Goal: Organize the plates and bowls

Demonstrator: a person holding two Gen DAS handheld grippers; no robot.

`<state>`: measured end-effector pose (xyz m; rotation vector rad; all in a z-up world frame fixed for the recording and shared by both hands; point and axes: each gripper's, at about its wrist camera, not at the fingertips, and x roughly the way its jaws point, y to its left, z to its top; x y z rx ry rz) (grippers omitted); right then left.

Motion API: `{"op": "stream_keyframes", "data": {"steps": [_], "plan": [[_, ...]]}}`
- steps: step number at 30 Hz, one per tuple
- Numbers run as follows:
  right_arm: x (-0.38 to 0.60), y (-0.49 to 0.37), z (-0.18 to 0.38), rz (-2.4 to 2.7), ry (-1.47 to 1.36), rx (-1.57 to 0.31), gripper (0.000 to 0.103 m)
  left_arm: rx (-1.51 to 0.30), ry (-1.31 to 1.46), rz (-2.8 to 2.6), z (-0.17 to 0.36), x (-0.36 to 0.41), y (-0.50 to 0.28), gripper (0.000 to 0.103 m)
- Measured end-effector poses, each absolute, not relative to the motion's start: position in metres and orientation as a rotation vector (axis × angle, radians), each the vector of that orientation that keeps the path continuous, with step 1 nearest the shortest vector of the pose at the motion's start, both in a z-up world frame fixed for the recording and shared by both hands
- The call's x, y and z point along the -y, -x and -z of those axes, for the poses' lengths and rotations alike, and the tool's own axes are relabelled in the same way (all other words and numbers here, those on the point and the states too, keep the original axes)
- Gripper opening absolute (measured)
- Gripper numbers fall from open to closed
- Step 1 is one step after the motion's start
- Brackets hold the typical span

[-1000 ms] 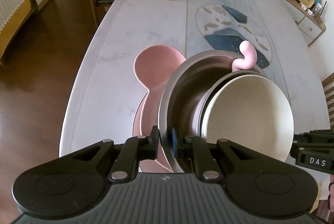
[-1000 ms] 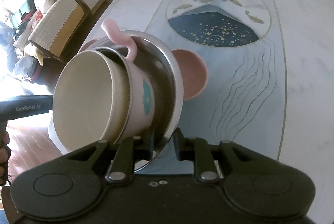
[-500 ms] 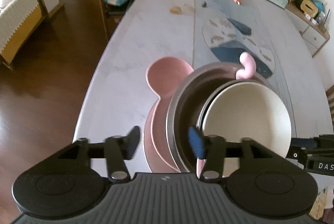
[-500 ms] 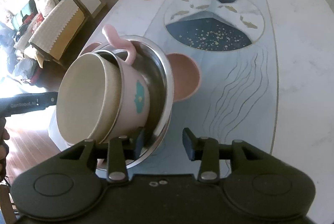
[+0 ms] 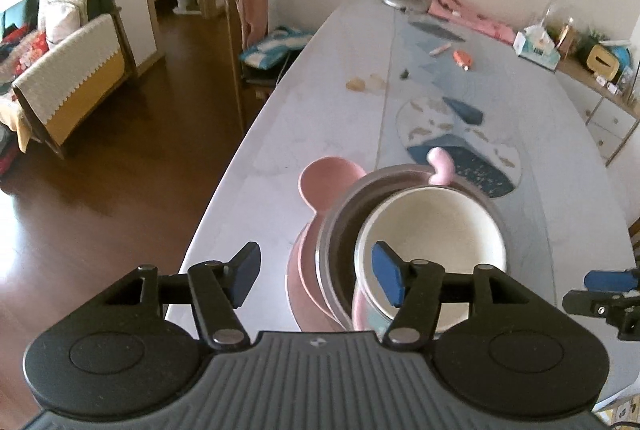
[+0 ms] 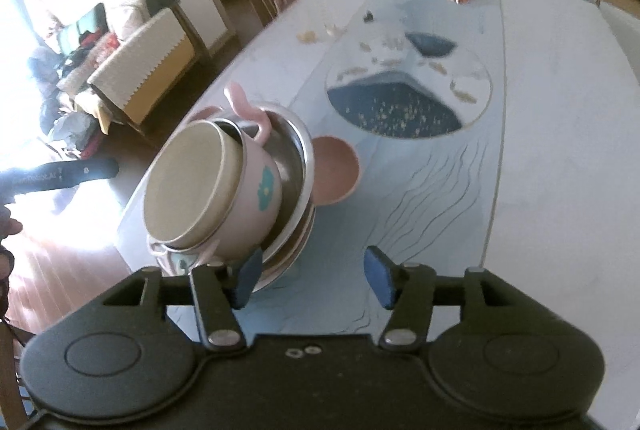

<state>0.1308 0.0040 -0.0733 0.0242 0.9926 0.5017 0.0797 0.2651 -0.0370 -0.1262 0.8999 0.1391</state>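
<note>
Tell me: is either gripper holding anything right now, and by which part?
Nothing is held. The left gripper and right gripper are both opening, pads clear of the stack's steel bowl.

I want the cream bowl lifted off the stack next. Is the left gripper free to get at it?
Probably yes: the left gripper is opening and empty, and the cream bowl sits uncovered on top, just ahead.

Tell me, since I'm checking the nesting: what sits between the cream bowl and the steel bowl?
The pink handled cup, which holds the cream bowl inside the steel bowl; the right wrist view shows it.
</note>
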Motion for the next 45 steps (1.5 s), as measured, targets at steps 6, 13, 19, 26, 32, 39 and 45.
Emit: {"op": "stream_keyframes", "data": {"steps": [6, 13, 19, 26, 32, 39, 45], "plan": [[0.017, -0.102, 0.047, -0.574, 0.005, -0.848, 0.073, -0.822, 0.101, -0.141, 0.017, -0.227, -0.044, 0.067], [0.042, -0.069, 0.023, -0.606, 0.021, -0.688, 0.088, -0.730, 0.130, -0.119, -0.002, -0.193, -0.010, 0.078], [0.062, -0.056, 0.016, -0.582, -0.010, -0.618, 0.102, -0.679, 0.151, -0.095, -0.004, -0.168, 0.008, 0.102], [0.078, -0.047, 0.019, -0.516, -0.041, -0.603, 0.103, -0.673, 0.154, -0.093, 0.003, -0.148, 0.019, 0.103], [0.084, -0.037, 0.025, -0.474, -0.055, -0.616, 0.103, -0.683, 0.175, -0.091, 0.004, -0.137, 0.029, 0.103], [0.088, -0.030, 0.024, -0.451, -0.057, -0.599, 0.103, -0.695, 0.163, -0.068, 0.003, -0.123, 0.030, 0.103], [0.093, -0.032, 0.025, -0.436, -0.066, -0.611, 0.103, -0.706, 0.151, -0.045, 0.003, -0.111, 0.026, 0.103]]}}
